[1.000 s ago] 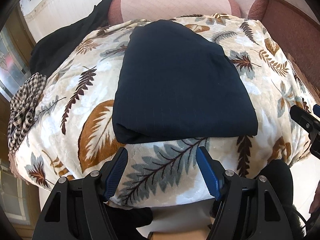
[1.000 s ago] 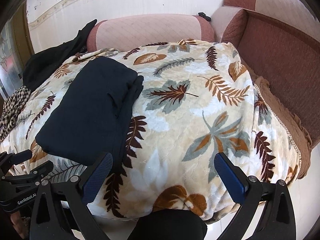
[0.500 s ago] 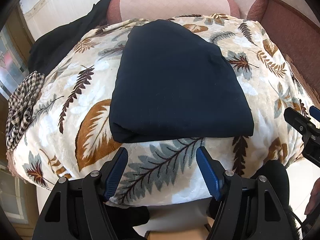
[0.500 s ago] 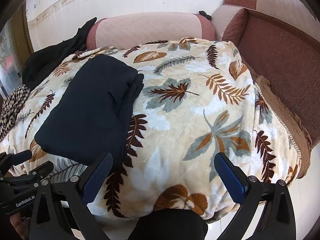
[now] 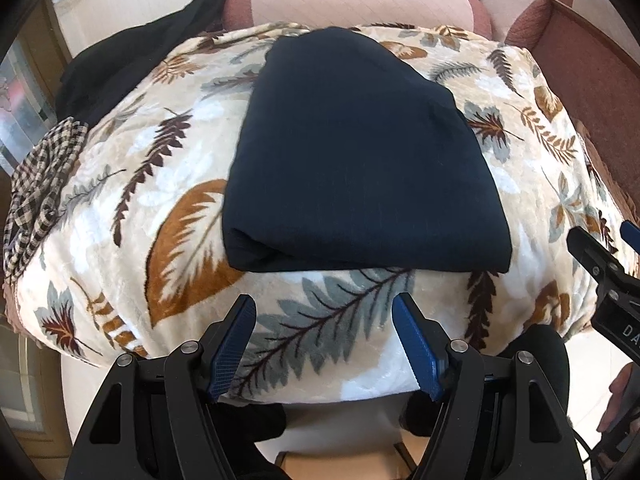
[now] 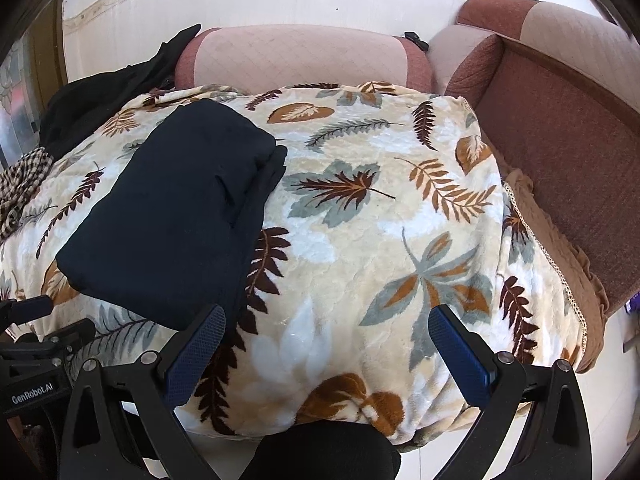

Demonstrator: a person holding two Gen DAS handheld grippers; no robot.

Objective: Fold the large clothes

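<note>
I held my left gripper [image 5: 324, 344] and right gripper [image 6: 328, 356] with jaws apart and empty. The dark navy garment [image 5: 360, 156] lay folded into a neat rectangle on the leaf-print blanket [image 5: 320, 320], just ahead of the left gripper. The folding looked finished.
</note>
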